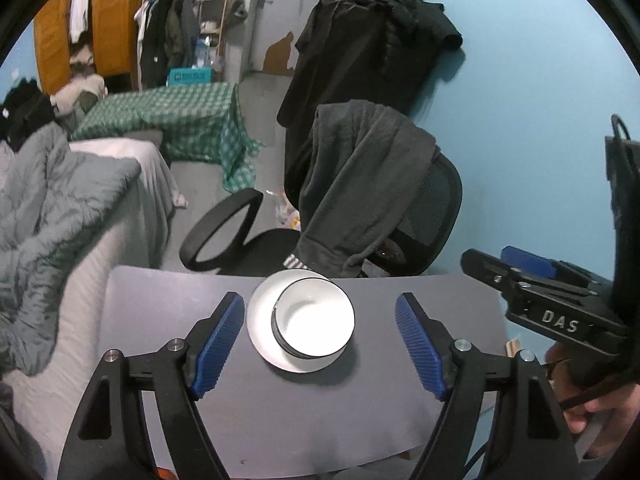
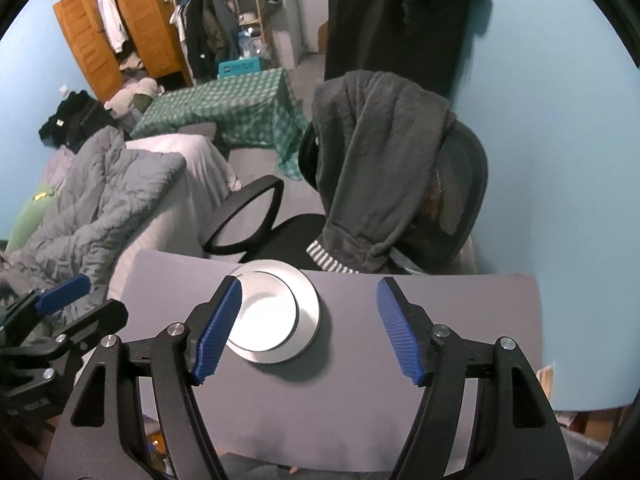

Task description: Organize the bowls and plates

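I see a glossy white bowl (image 1: 314,316) with a dark rim on a smooth, slightly shiny white plate (image 1: 260,320); the tabletop (image 1: 160,304) under them looks matt grey. My left tool (image 1: 320,340) has ribbed blue pads (image 1: 218,344) on matt black plastic arms with bare metal pins. A fleecy grey garment (image 1: 360,184) drapes the mesh-backed chair (image 1: 436,204)

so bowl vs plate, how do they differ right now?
The bowl is deep with a dark rim; the plate is flat and wider. The bowl sits on the plate, off-centre; the plate lies on the grey table. Both are white, round, empty and ungripped.
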The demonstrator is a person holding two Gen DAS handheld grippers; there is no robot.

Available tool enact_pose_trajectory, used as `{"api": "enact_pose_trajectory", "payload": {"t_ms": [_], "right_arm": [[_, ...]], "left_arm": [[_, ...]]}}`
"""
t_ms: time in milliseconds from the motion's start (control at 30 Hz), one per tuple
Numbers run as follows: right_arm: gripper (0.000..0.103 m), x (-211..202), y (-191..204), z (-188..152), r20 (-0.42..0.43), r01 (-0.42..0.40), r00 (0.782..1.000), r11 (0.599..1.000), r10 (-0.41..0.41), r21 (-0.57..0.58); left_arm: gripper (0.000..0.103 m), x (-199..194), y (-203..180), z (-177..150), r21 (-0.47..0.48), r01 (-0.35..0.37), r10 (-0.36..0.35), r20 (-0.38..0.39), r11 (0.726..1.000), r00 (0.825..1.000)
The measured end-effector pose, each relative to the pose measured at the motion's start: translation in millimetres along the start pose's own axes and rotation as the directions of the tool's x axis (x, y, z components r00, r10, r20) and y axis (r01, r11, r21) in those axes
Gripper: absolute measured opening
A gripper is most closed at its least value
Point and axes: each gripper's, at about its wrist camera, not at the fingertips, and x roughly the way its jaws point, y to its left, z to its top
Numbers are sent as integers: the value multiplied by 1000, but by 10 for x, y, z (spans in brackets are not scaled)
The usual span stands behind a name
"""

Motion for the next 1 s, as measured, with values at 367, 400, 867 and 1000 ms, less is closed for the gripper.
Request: {"api": "enact_pose_trajectory", "payload": {"t_ms": [367,400,867,1000], "right_arm": [[70,-274,-8,-133,23,22,999,999,-23,41],[70,-280,-8,-143,23,19,1000,999,-20,43],[70,-294,11,-193,16,9,1000,999,-10,52],[70,-299,17,-199,12,11,1000,998,-12,54]], "left_arm": [[79,-107,21,-89,-19,38,-38,-8,999,999],[79,-103,29,-94,-19,38,-38,-15,999,999],[79,-150,-12,-108,-14,42,-42,-12,999,999],[79,-154,4,-106,-18,40,-40,-16,999,999]]}}
